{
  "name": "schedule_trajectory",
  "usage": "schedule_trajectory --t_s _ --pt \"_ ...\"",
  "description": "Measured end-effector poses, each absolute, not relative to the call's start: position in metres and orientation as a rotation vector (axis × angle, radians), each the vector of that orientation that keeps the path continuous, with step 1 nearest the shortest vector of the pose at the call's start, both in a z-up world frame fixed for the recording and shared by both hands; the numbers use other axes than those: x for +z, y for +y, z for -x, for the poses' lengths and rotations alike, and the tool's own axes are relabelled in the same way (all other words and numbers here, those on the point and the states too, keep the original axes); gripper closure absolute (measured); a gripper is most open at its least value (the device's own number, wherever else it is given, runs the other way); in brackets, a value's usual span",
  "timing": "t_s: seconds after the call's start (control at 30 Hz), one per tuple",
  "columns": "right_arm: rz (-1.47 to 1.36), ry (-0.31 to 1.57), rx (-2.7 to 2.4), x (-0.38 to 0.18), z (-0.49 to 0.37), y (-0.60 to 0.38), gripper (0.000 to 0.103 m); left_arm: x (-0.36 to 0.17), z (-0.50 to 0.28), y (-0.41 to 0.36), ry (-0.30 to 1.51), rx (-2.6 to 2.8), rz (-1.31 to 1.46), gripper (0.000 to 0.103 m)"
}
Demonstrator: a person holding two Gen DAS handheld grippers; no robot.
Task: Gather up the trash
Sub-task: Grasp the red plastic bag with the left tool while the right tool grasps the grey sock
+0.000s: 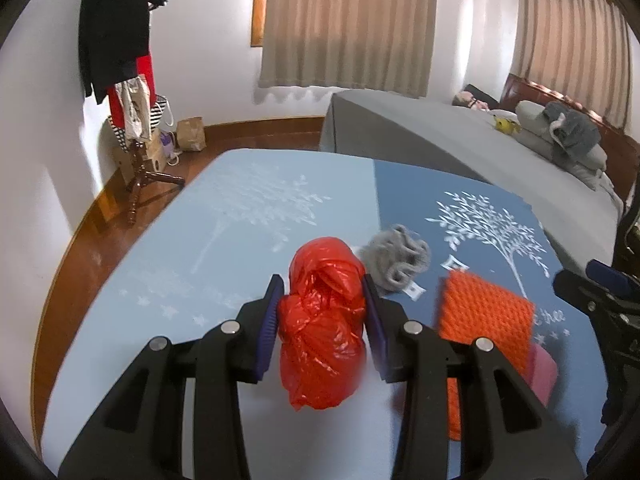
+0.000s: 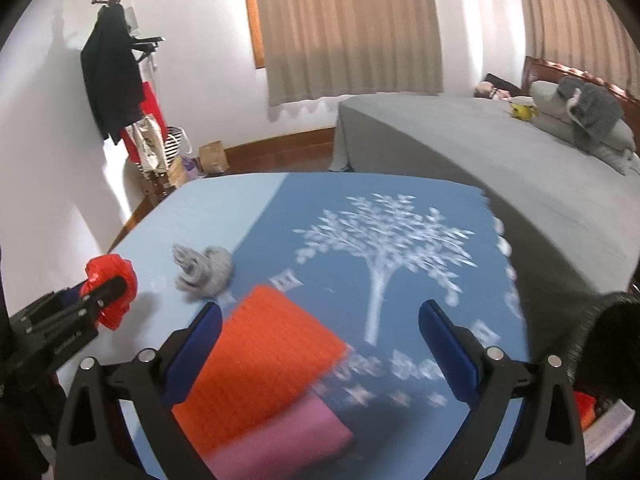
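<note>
The orange cloth (image 2: 262, 354) blurs, its near end probably hidden by the wide-spread right gripper (image 2: 320, 344). The downward-tilted left gripper (image 1: 322, 312) pinches a red bag (image 1: 324, 328).

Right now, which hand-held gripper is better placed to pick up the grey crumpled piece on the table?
The right hand-held gripper. It is open and holds nothing, and the grey crumpled piece lies just ahead on its left. The left hand-held gripper is already closed on the red plastic bag.
</note>
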State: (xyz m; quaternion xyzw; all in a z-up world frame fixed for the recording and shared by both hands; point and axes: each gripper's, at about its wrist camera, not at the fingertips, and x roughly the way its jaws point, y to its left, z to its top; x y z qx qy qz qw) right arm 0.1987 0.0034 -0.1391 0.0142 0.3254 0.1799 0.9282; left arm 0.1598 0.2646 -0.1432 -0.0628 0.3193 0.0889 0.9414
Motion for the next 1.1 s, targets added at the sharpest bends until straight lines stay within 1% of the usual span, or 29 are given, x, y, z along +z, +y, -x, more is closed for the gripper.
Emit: schedule_trajectory --t_s 0.33,0.6,0.7,0.73,0.77,0.8,0.83,0.87,0.9,0.93,0.97,1.1 --pt "-0.003 0.700 0.431 -0.145 -0.238 0.074 0.007 -0.143 -0.173 0.306 0.642 0.256 0.135 0.066" --pt "0.018 0.764 0.450 -0.161 -0.255 0.106 0.011 -0.147 -0.178 0.326 0.650 0.294 0.146 0.066" --pt "0.044 0.789 0.468 -0.166 -0.259 0.117 0.017 -0.149 -0.177 0.329 0.654 0.305 0.153 0.066" --pt "0.050 0.797 0.474 -0.168 -0.259 0.120 0.020 -0.149 -0.176 0.331 0.656 0.307 0.155 0.066" --pt "0.057 0.807 0.483 -0.171 -0.260 0.123 0.027 -0.150 -0.176 0.332 0.657 0.310 0.157 0.066" --pt "0.060 0.820 0.495 -0.173 -0.261 0.126 0.031 -0.150 -0.176 0.332 0.657 0.312 0.159 0.066" --pt "0.060 0.829 0.503 -0.174 -0.261 0.128 0.038 -0.151 -0.175 0.332 0.657 0.314 0.160 0.066" --pt "0.059 0.839 0.516 -0.176 -0.261 0.129 0.049 -0.151 -0.175 0.333 0.658 0.315 0.161 0.066" --pt "0.058 0.848 0.531 -0.177 -0.261 0.131 0.055 -0.151 -0.175 0.333 0.658 0.315 0.161 0.066" --pt "0.061 0.856 0.546 -0.179 -0.260 0.132 0.058 -0.150 -0.175 0.333 0.658 0.315 0.160 0.066" --pt "0.065 0.853 0.548 -0.178 -0.260 0.132 0.061 -0.150 -0.174 0.333 0.658 0.315 0.159 0.066" --pt "0.044 0.846 0.559 -0.173 -0.257 0.124 0.063 -0.149 -0.174 0.333 0.654 0.314 0.160 0.066"
